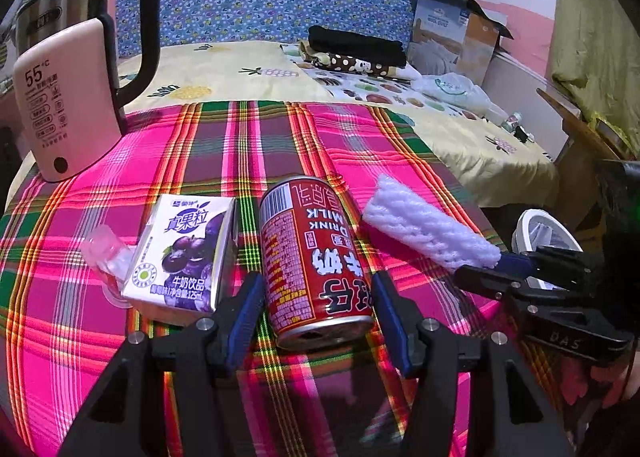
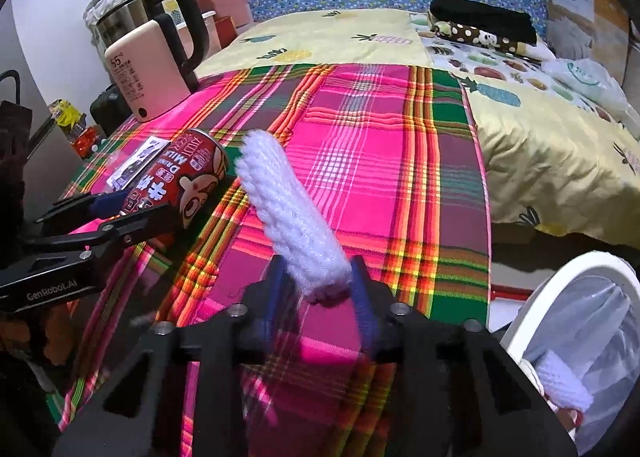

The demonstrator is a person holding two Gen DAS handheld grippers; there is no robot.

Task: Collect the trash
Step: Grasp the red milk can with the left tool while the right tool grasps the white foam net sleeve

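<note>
While right gripper (image 2: 318, 289) clamps foam sleeve (image 2: 288, 213), left gripper (image 1: 318, 309) straddles can (image 1: 312, 261).

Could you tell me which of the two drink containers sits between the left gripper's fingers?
The red milk can, lying on its side; the purple carton lies outside the left gripper.

Juice carton (image 1: 182, 253) is crowding my left tongs' (image 1: 318, 307) outer side beside the can (image 1: 316, 257); plaid worktop (image 2: 380, 161) ahead is lying bare.
</note>
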